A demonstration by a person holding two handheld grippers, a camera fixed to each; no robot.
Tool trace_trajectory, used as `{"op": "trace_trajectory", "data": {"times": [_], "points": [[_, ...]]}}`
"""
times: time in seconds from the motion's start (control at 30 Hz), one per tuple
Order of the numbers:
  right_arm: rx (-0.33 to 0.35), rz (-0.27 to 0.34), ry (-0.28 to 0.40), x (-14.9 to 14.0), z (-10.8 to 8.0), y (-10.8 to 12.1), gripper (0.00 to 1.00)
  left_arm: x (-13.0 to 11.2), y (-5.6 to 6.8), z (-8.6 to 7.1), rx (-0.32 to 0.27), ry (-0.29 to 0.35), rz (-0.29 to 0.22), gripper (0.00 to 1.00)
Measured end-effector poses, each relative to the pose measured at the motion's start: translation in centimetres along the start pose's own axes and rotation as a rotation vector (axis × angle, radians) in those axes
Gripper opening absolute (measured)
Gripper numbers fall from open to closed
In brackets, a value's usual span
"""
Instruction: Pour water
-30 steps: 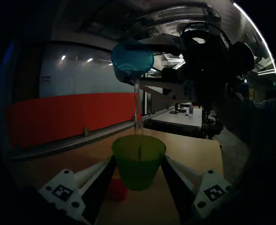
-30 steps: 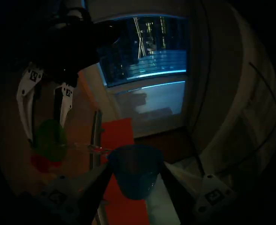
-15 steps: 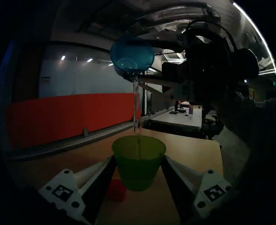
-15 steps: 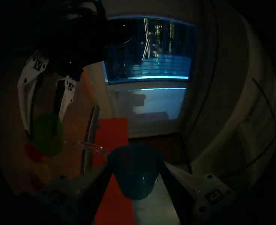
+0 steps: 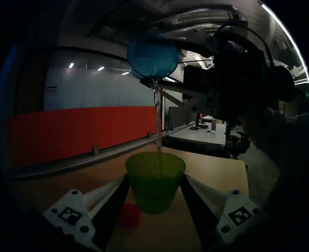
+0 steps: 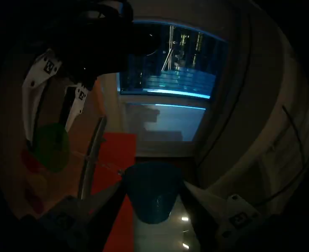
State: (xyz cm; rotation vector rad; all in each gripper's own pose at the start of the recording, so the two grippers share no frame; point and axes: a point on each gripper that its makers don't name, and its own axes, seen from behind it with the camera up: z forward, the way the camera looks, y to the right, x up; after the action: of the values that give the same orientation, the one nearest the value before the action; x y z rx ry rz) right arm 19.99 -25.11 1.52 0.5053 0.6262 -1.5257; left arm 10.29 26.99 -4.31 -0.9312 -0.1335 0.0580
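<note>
Between the left gripper (image 5: 155, 181) fingers: green cup (image 5: 155, 191), upright, rim level. Both fingers press its sides, so that one is clenched on the cup. The cup is held above the wooden table (image 5: 215, 168), not resting on it.

Right gripper (image 6: 153, 185) is likewise clamped on the blue cup (image 6: 153, 197), one finger on each side, cup centred between the tips.

Left gripper view: blue cup sits high, directly above the green cup and well apart from it, tipped far over. A thin water stream (image 5: 157, 122) leaves its lower edge and drops straight into the green cup's mouth, landing near centre.

Right gripper view: the stream shows as a fine line running from the blue cup's rim off to the left, toward the green cup held between the other gripper's white fingers.

Small red object (image 5: 129, 214) on the table just below and left of the green cup, beside the left finger; can't tell what it is. Lighting is dim, and the fill level in either cup is unreadable.
</note>
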Motion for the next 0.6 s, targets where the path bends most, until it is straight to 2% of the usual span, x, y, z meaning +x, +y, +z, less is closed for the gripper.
{"op": "trace_trajectory", "data": {"times": [0.3,0.47,0.6], "points": [[-0.008,-0.066,0.008,1.3,-0.2,-0.1,0.9,0.5,0.3,0.0,-0.005,0.007,0.001,0.83],[-0.004,-0.068,0.008,1.5,-0.3,-0.3,0.9,0.5,0.4,-0.1,-0.005,0.009,0.001,0.83],[-0.004,-0.037,0.009,1.5,-0.4,-0.3,0.9,0.5,0.5,-0.1,-0.006,0.009,0.003,0.83]]}}
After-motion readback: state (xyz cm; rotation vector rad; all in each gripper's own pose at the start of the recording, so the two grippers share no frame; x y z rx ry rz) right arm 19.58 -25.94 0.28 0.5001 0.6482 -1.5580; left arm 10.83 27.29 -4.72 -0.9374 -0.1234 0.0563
